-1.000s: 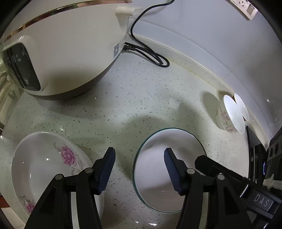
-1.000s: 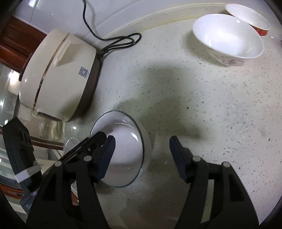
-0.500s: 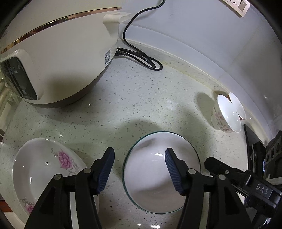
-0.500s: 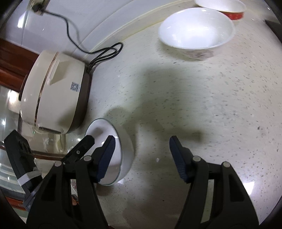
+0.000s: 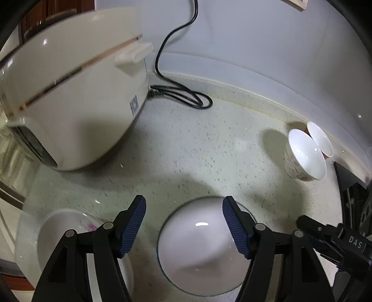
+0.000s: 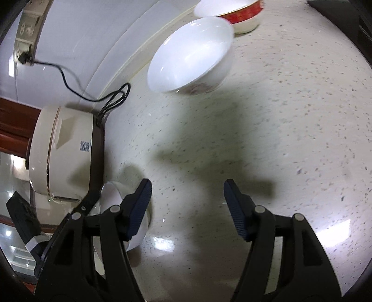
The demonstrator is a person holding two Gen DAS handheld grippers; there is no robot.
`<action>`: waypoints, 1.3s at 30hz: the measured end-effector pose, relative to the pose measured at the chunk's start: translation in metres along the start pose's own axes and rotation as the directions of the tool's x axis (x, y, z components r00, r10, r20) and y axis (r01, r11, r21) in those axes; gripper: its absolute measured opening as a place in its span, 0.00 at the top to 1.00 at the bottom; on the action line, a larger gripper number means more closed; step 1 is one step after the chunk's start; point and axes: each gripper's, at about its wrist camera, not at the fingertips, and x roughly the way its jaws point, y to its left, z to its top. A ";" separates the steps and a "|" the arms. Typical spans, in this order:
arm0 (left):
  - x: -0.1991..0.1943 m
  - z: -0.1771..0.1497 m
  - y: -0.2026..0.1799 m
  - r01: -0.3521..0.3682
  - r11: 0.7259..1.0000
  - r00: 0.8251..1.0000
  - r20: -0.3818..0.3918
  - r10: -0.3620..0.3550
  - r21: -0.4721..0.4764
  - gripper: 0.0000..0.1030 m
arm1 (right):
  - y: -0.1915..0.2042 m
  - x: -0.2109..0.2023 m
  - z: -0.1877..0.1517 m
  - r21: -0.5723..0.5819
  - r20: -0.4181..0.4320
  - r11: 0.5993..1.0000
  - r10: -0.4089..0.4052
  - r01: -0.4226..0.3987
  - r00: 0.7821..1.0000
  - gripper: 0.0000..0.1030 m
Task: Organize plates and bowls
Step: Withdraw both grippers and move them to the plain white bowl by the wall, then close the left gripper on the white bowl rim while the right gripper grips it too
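Beside right gripper [image 6: 187, 206], red-banded bowl [image 6: 241, 18]

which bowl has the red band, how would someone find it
Start at the cream rice cooker and follow the speckled countertop along the back wall. Two bowls sit there; the red-banded white bowl is the farther one, behind the plain-rimmed white bowl with a faint floral base.

Speckled counter [image 6: 290, 116] gleams like polished stone. Glossy glazed bowl [image 6: 190, 55] catches the light, and the cream rice cooker [image 5: 69, 93] shows smooth plastic. The tongs' ribbed blue pads [image 5: 133, 227] look matt and rubbery.
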 end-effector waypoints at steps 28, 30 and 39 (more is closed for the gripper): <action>0.093 0.086 -0.124 0.299 0.947 0.910 -0.263 -0.319 -0.114 0.31 | -0.036 -0.013 0.078 0.146 0.108 0.989 -0.011 -0.005 0.994 0.33; 0.103 0.089 -0.128 0.294 0.947 0.905 -0.280 -0.320 -0.132 0.31 | -0.035 -0.009 0.082 0.154 0.104 0.988 -0.009 -0.007 0.994 0.33; 0.136 0.098 -0.134 0.259 0.952 0.900 -0.317 -0.299 -0.163 0.31 | -0.024 0.009 0.104 0.153 0.098 0.988 -0.031 0.016 0.995 0.33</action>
